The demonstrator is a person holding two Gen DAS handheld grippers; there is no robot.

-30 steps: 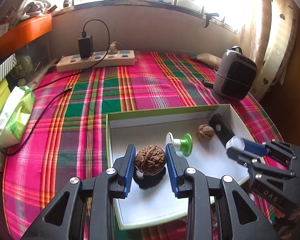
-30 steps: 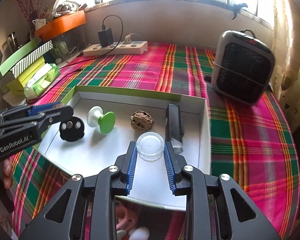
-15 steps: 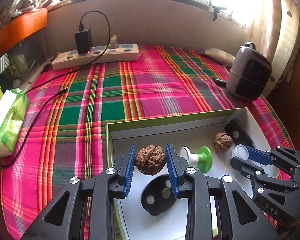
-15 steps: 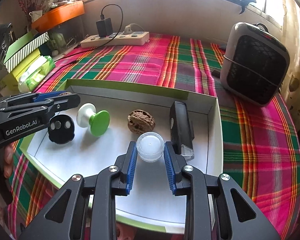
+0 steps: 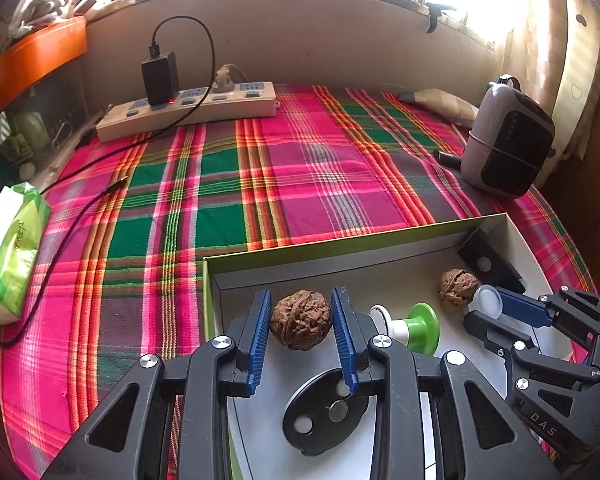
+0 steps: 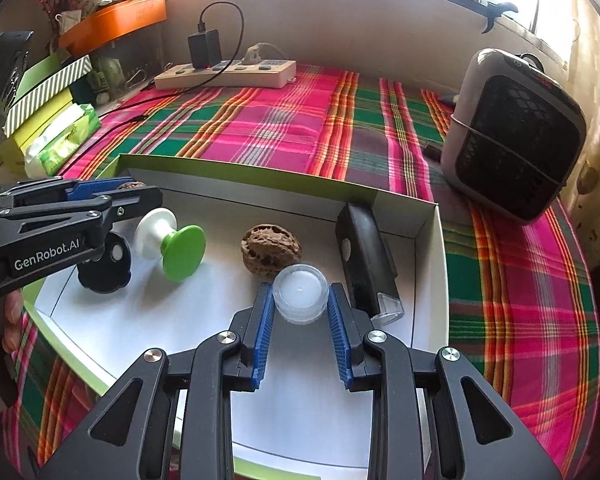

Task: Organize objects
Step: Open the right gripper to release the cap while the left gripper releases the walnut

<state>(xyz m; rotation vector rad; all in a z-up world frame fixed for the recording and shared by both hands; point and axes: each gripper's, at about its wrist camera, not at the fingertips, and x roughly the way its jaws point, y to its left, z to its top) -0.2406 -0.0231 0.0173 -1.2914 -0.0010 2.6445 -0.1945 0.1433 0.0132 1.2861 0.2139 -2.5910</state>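
My left gripper (image 5: 301, 320) is shut on a brown walnut (image 5: 300, 318) and holds it above the left part of a white tray (image 5: 324, 270) with a green rim. My right gripper (image 6: 300, 298) is shut on a small clear round jar (image 6: 300, 293) above the tray (image 6: 100, 292). In the tray lie a second walnut (image 6: 271, 251), a green and white spool (image 6: 171, 242), a black round disc (image 6: 106, 266) and a black rectangular device (image 6: 366, 258). The left gripper shows at the left of the right wrist view (image 6: 140, 194).
The tray sits on a pink and green plaid cloth (image 5: 300, 184). A grey heater (image 6: 516, 140) stands at the right, a power strip (image 5: 188, 110) with a charger and cable at the back, a tissue pack (image 5: 10, 252) and boxes (image 6: 44, 104) at the left.
My left gripper has lifted the walnut off the black disc and risen toward the tray's far left corner. My right gripper has moved forward with the jar, closer to the second walnut.
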